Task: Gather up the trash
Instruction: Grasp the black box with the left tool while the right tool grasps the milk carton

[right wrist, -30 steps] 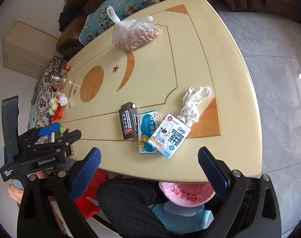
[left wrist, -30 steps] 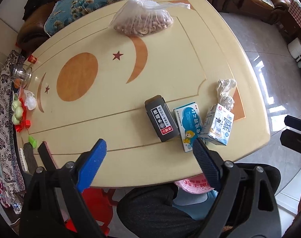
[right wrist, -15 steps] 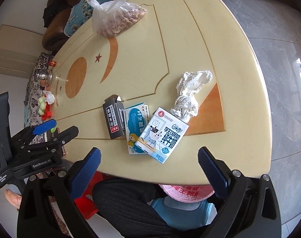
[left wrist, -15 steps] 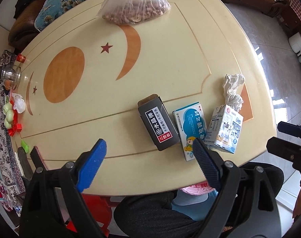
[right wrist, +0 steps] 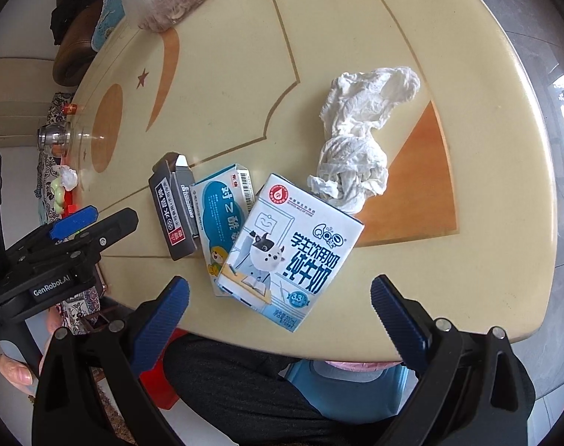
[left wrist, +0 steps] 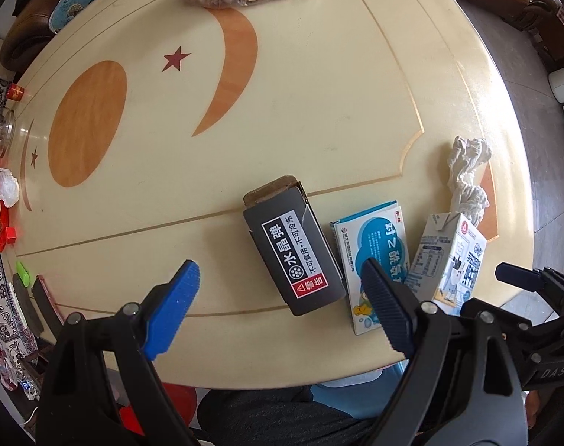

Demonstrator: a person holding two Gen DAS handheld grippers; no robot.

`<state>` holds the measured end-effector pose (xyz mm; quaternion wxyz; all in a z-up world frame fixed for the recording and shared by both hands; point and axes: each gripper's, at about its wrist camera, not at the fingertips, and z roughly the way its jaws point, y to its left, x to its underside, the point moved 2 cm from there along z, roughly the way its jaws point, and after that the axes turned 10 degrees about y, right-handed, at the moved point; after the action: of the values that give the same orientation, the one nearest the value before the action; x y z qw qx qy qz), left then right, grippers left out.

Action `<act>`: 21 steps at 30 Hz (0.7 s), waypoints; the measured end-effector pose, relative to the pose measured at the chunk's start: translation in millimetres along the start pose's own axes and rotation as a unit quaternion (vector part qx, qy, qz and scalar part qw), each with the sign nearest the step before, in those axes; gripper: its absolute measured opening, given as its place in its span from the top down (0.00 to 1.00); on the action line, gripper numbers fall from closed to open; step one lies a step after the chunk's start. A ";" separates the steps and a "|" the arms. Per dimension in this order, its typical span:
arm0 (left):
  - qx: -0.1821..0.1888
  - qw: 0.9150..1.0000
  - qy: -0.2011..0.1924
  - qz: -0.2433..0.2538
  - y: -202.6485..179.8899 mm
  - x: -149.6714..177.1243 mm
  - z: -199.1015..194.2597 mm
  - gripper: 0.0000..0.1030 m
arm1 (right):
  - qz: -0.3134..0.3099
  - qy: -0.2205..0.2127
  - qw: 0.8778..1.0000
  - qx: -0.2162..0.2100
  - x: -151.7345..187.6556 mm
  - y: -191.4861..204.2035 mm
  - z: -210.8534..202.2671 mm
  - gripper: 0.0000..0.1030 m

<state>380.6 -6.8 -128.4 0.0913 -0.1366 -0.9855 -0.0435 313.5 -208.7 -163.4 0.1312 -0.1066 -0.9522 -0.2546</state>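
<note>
Both tongs are hanging open and empty over the table [left wrist: 319,111]. The left gripper [left wrist: 278,297] is hovering above the black box [left wrist: 293,252]; beside it are lying the blue box [left wrist: 375,249], milk carton [right wrist: 293,252] under the right gripper [right wrist: 278,308], and crumpled tissue [right wrist: 356,141].

The black box [left wrist: 295,251] reads "水晶弹", the milk carton [right wrist: 293,249] "纯牛奶" and seemingly "3.3", and, at 9 o'clock, the left gripper [right wrist: 92,223] "GenRobot.AI".
</note>
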 end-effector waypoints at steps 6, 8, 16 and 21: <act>0.009 1.000 0.016 -0.018 6.4 -14.3 20.4 0.16 | 0.011 0.013 1.000 -0.001 -11.4 -4.0 15.3 0.07; 0.007 1.000 0.018 -0.018 6.4 -16.6 25.7 0.16 | 0.013 0.017 1.000 0.001 -15.7 -3.9 18.6 0.07; 0.015 0.999 0.021 -0.021 6.2 -29.5 39.4 0.16 | 0.021 0.025 0.999 -0.004 -28.4 -1.9 34.6 0.07; 0.020 0.999 0.029 -0.036 9.1 -34.3 50.8 0.16 | 0.015 0.022 1.000 -0.007 -31.8 0.4 39.7 0.07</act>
<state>407.0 -1.5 -184.1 0.1206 -0.0983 -0.9873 -0.0309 335.8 -192.3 -206.2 0.1551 -0.1165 -0.9456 -0.2611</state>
